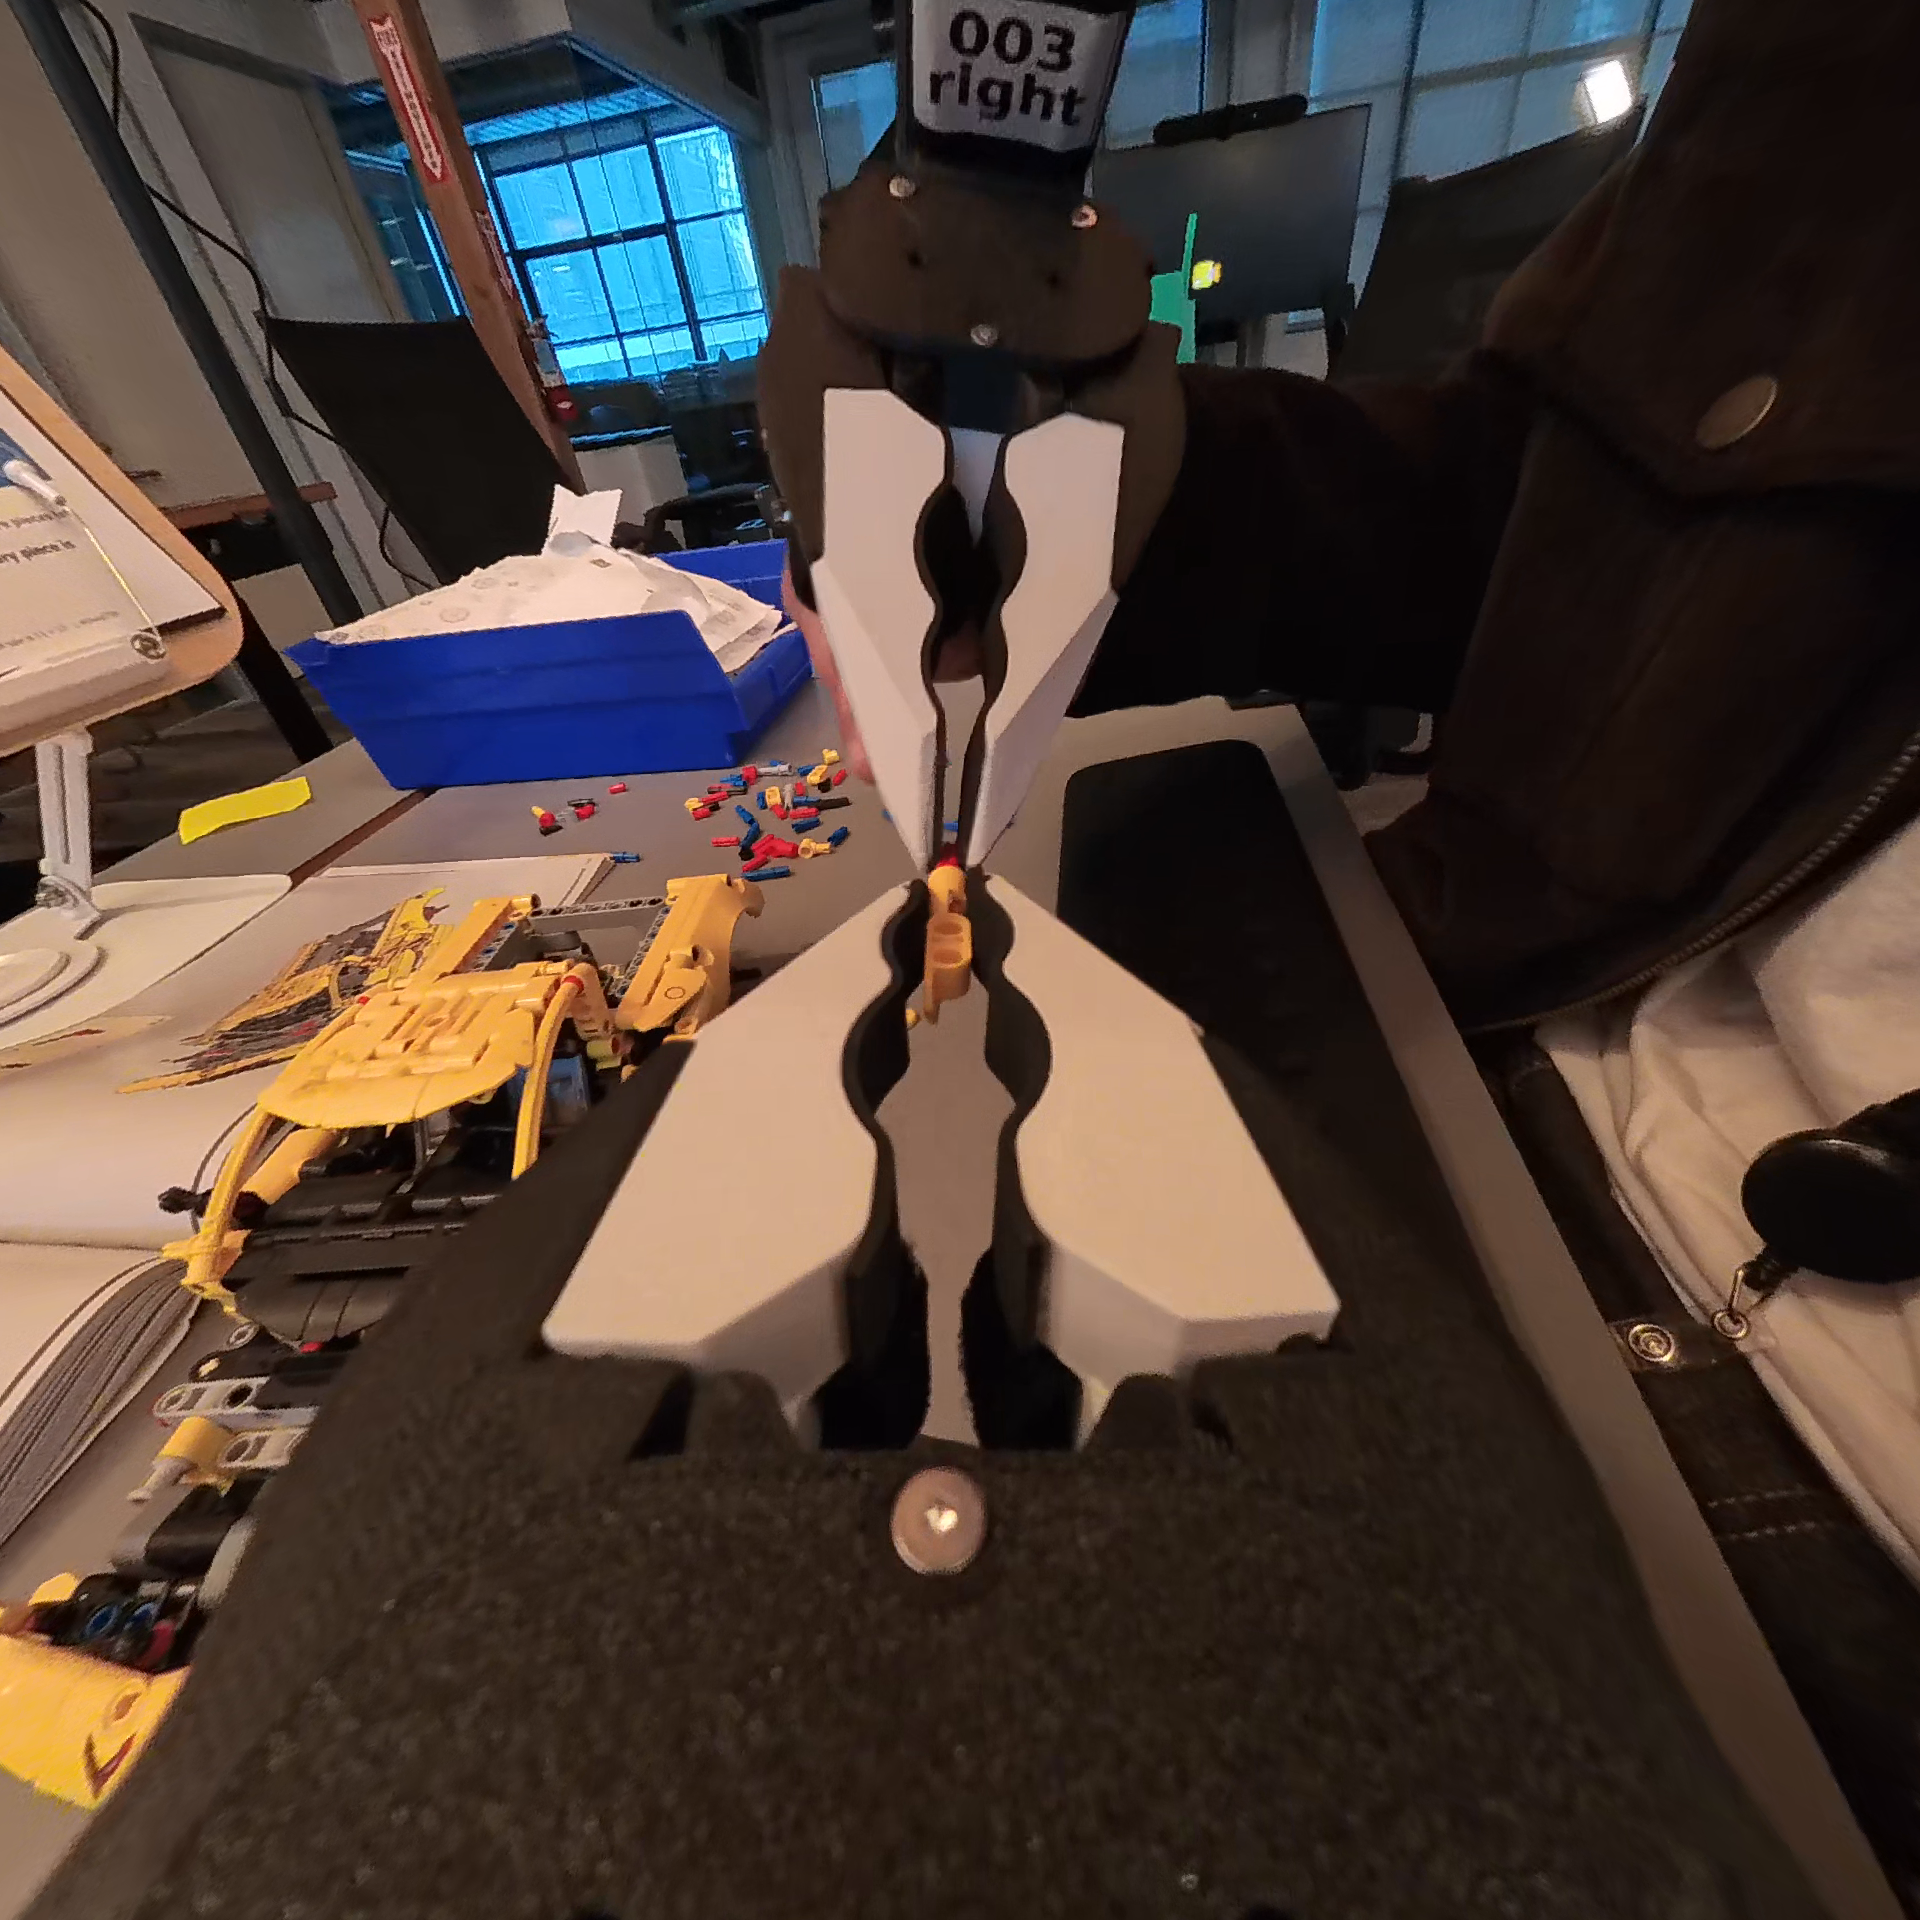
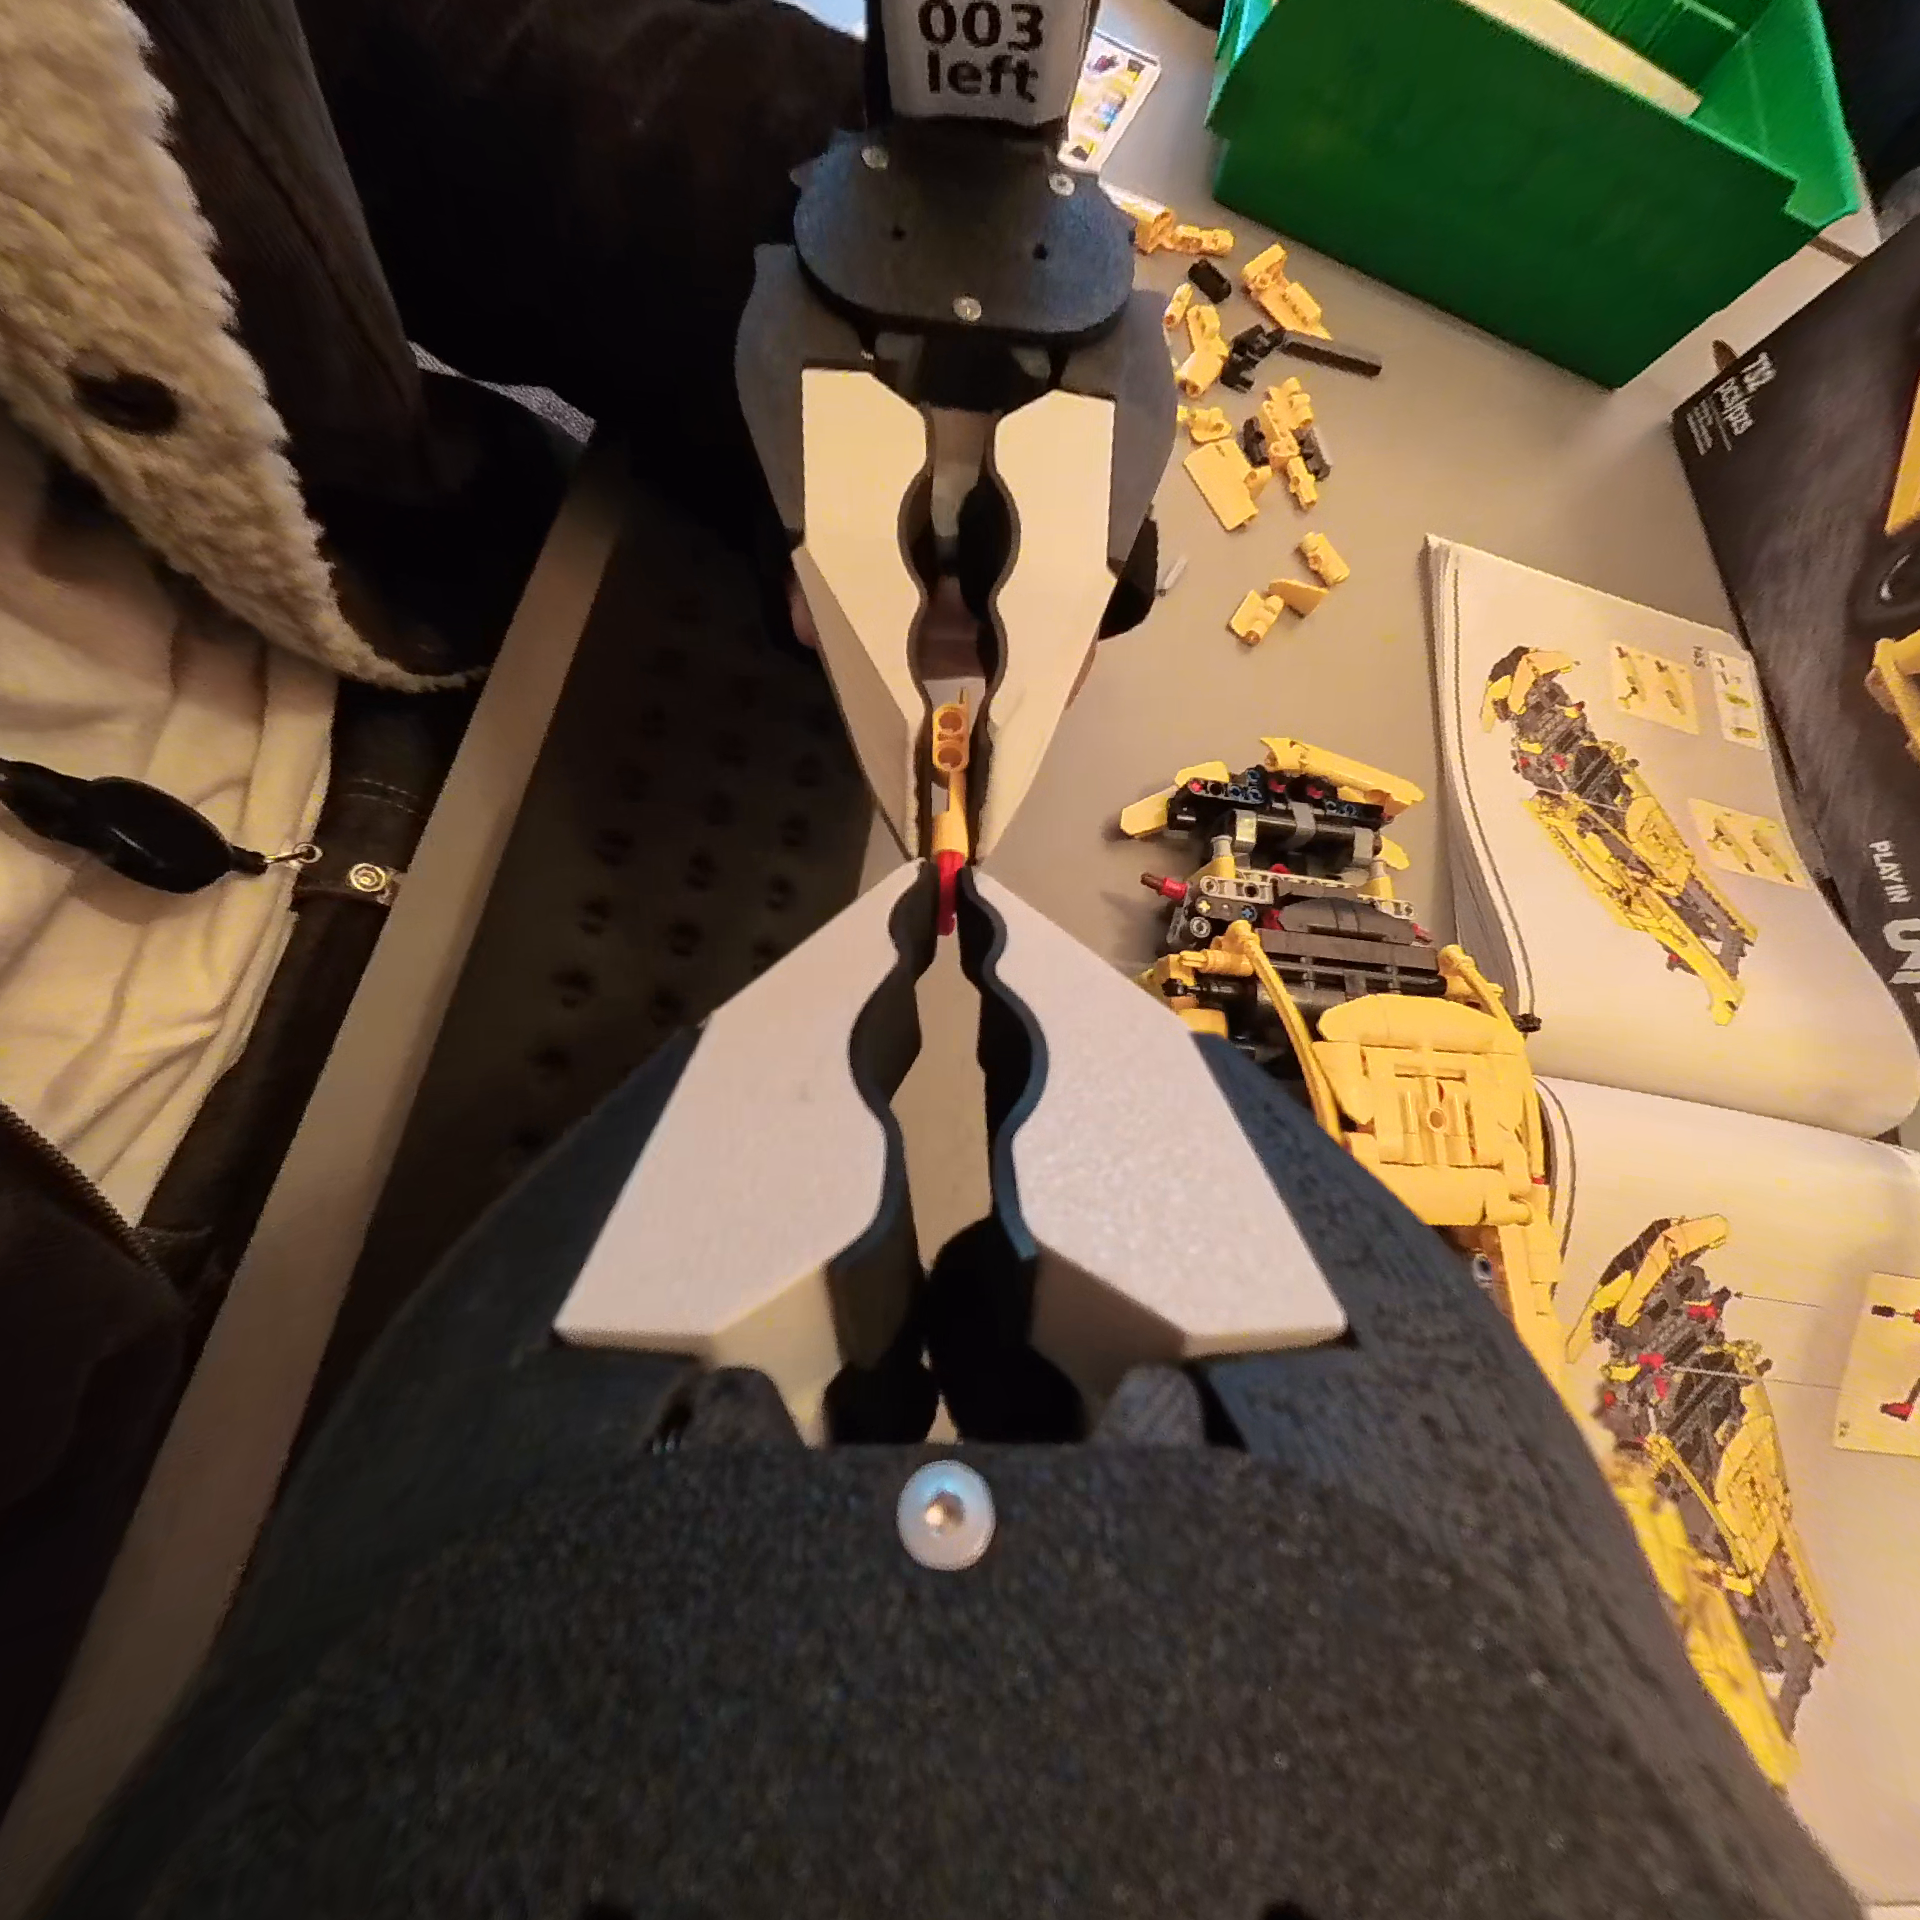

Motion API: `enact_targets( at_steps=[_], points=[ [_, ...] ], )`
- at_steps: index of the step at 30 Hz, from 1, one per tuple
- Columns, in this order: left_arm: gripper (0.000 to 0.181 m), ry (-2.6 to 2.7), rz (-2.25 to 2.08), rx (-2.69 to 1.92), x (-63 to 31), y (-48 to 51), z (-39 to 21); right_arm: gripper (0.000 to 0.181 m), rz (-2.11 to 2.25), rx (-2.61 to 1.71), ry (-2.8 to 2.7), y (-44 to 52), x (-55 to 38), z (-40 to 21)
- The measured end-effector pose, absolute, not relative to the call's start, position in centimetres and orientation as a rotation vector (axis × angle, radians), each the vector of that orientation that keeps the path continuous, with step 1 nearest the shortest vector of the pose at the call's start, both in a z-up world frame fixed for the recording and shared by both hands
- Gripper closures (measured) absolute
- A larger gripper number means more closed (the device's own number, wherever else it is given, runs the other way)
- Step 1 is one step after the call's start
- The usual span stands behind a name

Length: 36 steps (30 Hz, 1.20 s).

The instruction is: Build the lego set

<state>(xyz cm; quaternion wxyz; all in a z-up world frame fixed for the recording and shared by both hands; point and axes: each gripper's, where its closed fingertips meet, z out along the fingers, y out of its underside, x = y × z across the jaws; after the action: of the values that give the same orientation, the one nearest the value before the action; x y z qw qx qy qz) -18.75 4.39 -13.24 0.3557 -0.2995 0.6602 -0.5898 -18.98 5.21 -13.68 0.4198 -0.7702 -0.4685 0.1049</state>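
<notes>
A yellow connector [image 1: 948, 951] is held pinched in the left claw [image 1: 943, 894] while a red pin [image 2: 947, 896], gripped by the right claw [image 2: 943, 883], is being mated tip to tip above the table [image 2: 1455, 499]; a straight push is judged next

**Two grippers meet tip to tip**

The right gripper [image 2: 948, 896] pinches a small red piece [image 2: 947, 891]. The left gripper [image 2: 943, 821] faces it and pinches a yellow piece [image 2: 951, 750]. The two pieces touch. A yellow lego car [image 2: 1351, 1023] sits nearby on the table [image 2: 1475, 478], beside an open booklet [image 2: 1621, 790].
</notes>
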Motion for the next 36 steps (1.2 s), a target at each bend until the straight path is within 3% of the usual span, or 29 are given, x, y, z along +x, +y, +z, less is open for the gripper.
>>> enact_targets(
  at_steps=[25,36],
  points=[
    [0.174,1.697,-1.763,-1.054,-18.6,5.4,-13.5,0.18,0.0,-1.859,-1.273,6.3,-18.9,-13.8],
    [0.174,1.61,-2.094,-1.142,-19.4,5.5,-11.9,0.179,-0.016,-1.785,-1.259,6.4,-19.7,-12.4]
  ],
)
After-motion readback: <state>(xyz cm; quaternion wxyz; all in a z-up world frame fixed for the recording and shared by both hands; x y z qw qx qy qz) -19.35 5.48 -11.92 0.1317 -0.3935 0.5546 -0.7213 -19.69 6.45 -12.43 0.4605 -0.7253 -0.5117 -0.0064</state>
